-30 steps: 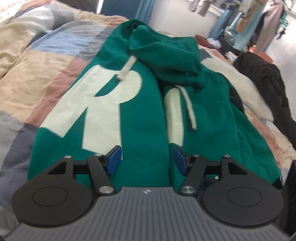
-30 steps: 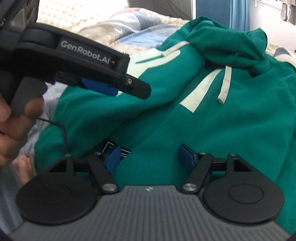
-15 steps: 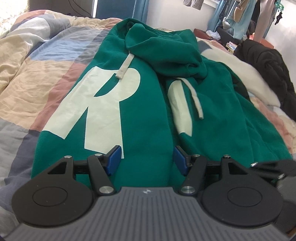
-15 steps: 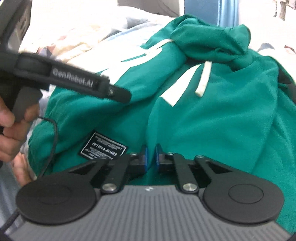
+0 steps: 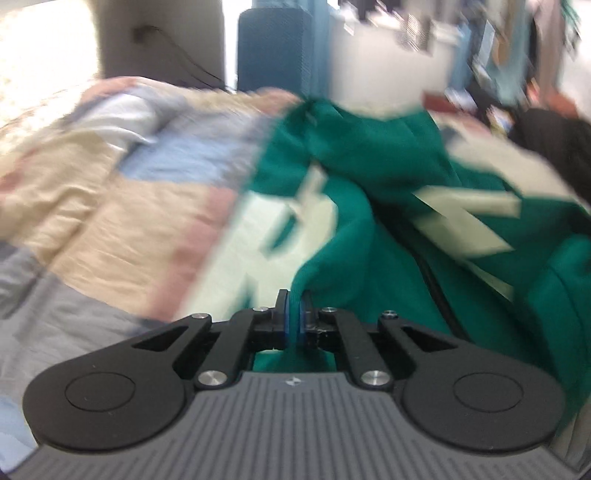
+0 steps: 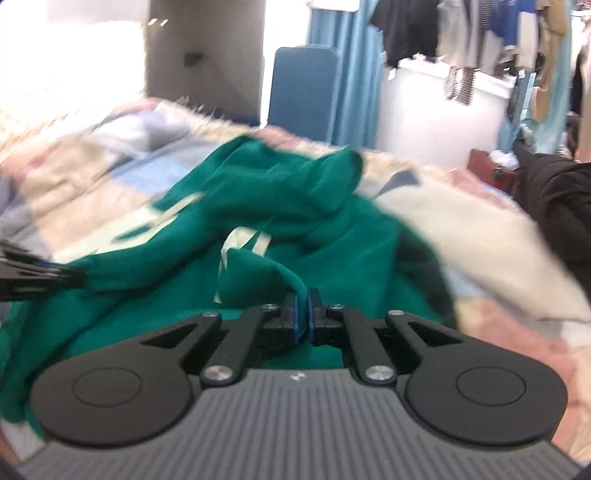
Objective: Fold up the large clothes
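1. The patchwork quilt fills the left half of the left wrist view with beige, blue, pink and grey panels; in the right wrist view it runs across the middle and down the right side. Both views are blurred.
2. The green hoodie lies on the quilt, taking the centre and right of the left wrist view, with pale lettering showing at centre. In the right wrist view it spreads over the centre and lower left, rumpled, with a pale drawstring near the middle.
3. A blue upright panel stands behind the bed at upper centre, and hanging clothes fill the upper right.
4. The left gripper, at lower centre, has its blue pads pressed together on a raised fold of hoodie fabric. It also shows at the left edge of the right wrist view, gripping the fabric there.
5. The right gripper, at lower centre, is likewise pinched closed on a lifted fold of the hoodie.
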Demonstrator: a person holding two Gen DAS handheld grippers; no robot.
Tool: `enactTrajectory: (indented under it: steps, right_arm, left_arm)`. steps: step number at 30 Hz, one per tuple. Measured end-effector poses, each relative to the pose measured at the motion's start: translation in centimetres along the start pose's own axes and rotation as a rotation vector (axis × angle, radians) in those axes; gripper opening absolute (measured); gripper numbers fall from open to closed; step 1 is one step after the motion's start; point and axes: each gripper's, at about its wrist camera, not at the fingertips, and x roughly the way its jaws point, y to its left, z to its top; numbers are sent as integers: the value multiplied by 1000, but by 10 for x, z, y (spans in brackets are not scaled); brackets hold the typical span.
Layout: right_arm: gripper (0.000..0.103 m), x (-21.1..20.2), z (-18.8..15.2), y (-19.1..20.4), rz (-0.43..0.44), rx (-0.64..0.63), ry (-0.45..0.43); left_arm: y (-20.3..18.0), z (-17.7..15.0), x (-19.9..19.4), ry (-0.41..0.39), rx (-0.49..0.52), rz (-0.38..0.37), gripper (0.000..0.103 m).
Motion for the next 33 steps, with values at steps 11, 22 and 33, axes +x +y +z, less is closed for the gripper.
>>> enactTrajectory:
  steps: [11,22,33]
  right_arm:
    - [7,16,43,-107,-172,132,-124]
    - [7,98,14,-169,-350,279,-75]
    - [10,137,-25,-186,-312,333,36]
  left_arm:
    - [106,71,5,-136,-204,227,5]
    - [174,55,87,7,-306,392,5]
    - [174,60,78,8,-338,349,17]
